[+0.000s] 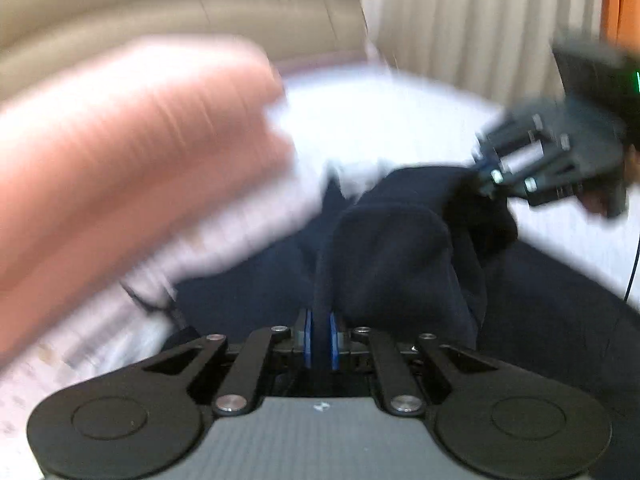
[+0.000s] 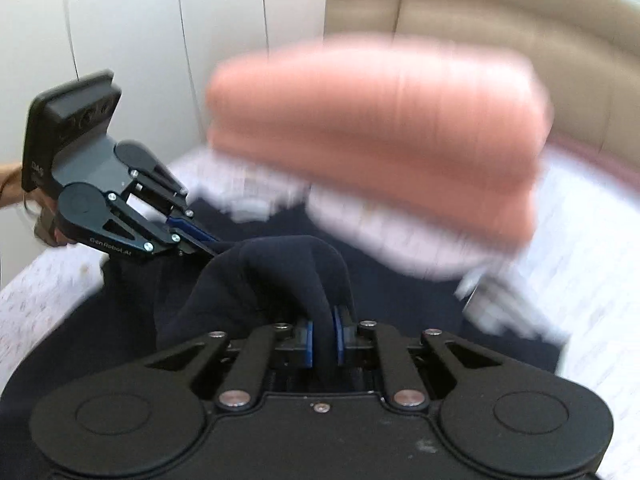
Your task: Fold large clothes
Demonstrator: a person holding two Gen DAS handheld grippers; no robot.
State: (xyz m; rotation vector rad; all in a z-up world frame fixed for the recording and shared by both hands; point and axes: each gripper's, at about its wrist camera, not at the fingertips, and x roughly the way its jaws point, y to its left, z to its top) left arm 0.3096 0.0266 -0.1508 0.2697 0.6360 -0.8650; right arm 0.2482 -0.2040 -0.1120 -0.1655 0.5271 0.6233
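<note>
Navy garment [image 2: 280, 272] covers pale bedsheet [image 2: 592, 240] near wardrobe [image 2: 140, 40].

A padded beige headboard [image 2: 500, 12] curves behind the bed. White wardrobe doors [image 2: 140, 40] stand to one side, pale curtains [image 1: 472, 20] hang on the other. Light is soft and even.

Left gripper [image 2: 208, 240] reads, seemingly, "GenRobot.AI".

Navy garment [image 2: 280, 268] – soft matt cloth; tongs [image 2: 324, 340] – matt black plastic.
</note>
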